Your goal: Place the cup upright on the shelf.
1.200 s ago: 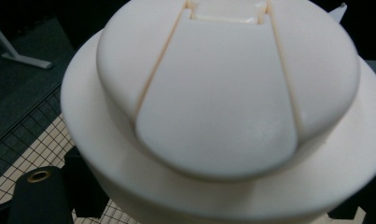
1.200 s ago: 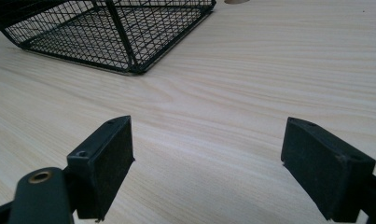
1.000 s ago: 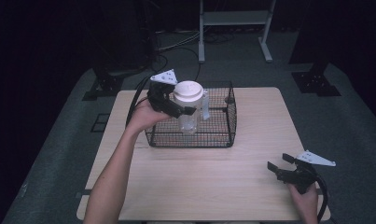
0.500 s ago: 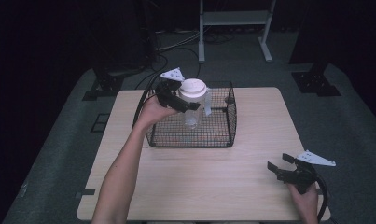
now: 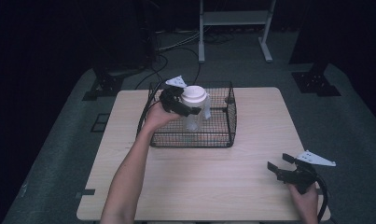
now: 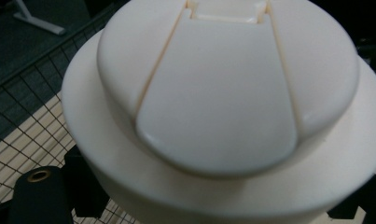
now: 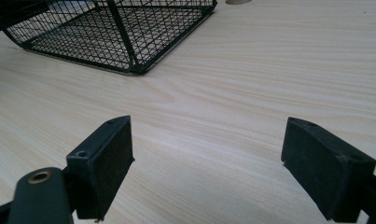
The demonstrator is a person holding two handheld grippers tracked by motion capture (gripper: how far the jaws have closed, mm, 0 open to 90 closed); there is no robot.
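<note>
The left claw (image 5: 188,106) was clamped on a white-lidded bottle (image 5: 194,108) held over the wire basket (image 5: 225,135). The right claw (image 5: 280,169) rested spread apart on the surface (image 5: 213,177).

Surface: pale wooden tabletop (image 5: 209,182).
Resting on it: black wire basket (image 5: 223,135), toward the far edge, left of centre.

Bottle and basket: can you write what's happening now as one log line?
left tool: shut on bottle, held over wire basket | right tool: open, idle near table corner
</note>
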